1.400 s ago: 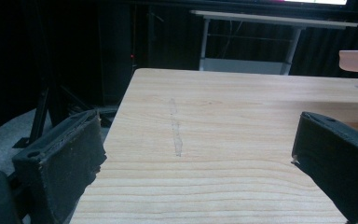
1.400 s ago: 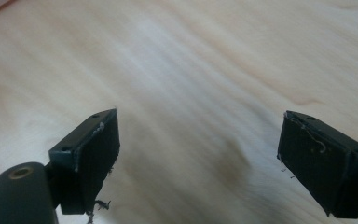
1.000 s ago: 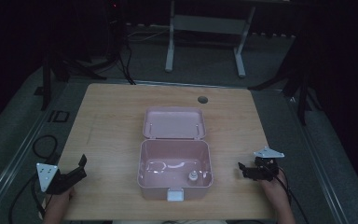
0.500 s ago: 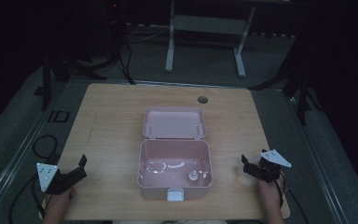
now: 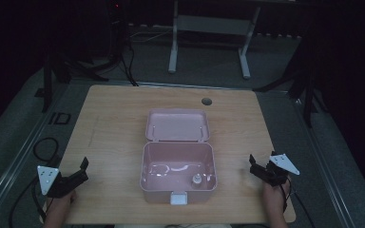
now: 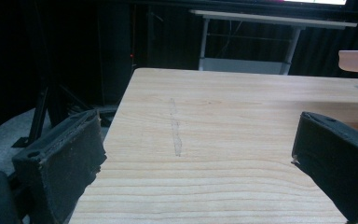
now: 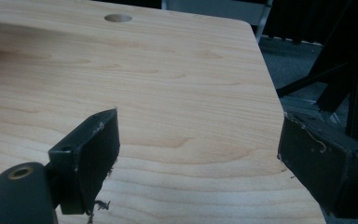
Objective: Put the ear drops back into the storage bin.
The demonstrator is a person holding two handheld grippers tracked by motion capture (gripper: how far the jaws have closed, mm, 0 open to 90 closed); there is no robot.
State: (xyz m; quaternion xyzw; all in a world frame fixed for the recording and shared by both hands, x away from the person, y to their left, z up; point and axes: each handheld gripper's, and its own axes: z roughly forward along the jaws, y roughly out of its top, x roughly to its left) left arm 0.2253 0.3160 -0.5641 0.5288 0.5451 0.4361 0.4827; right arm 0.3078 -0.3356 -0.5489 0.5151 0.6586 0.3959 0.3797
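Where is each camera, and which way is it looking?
High view: above the person's side, looking forward and down at the wooden table, the open pink box, the left gripper, the right gripper and both hands.
Left gripper view: rides on the left gripper, looking along the tabletop between its open jaws.
Right gripper view: rides on the right gripper, jaws open, facing the table's far corner.
High and right gripper views share the round hole.
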